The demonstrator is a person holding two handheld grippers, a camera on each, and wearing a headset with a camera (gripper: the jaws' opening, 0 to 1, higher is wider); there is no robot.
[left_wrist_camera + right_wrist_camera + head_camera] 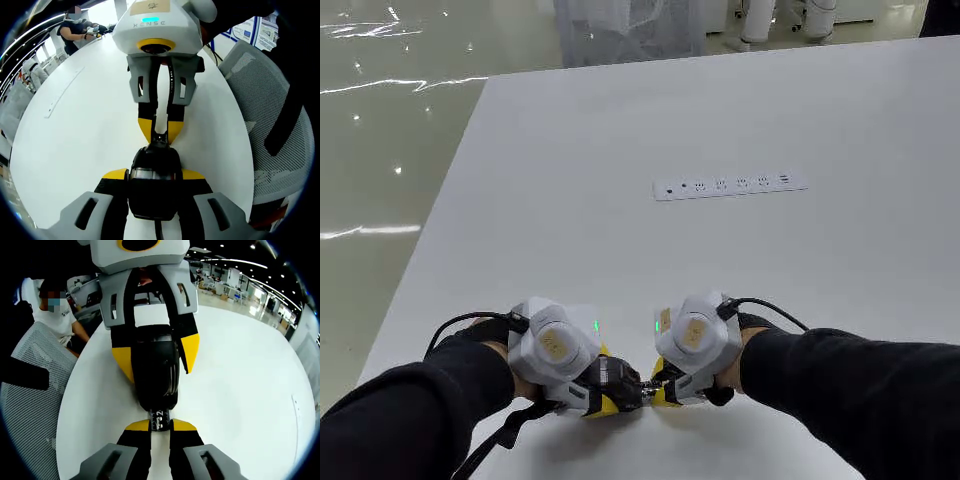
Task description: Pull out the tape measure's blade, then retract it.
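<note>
A: White is the counter (620, 150), and near its front edge the two claws face each other, tip to tip. Where is the tape measure?

B: The tape measure (154, 192) is black and sits between the jaws of the left claw (154, 174). This claw is clenched on the case from both sides, with the yellow tips pressed against it.

A: And the right claw?

B: The right claw (160, 426) is pinched on the blade (159, 416), just in front of the mouth of the case. A short piece of the blade is out, and the number 2 can be read on it.

A: So the two claws are near?

B: Very near, almost touching, with the case between them. Black sleeves (410, 410) come in from the lower corners of the head view.

A: Does the case rest on the counter?

B: One cannot tell. It is low over the counter, but the claws hide the place of contact.

A: What else is there?

B: A white power strip (730, 185) lies on the counter, well apart from the claws and toward the middle. A grey mesh chair (270, 100) stands beside the counter.
</note>
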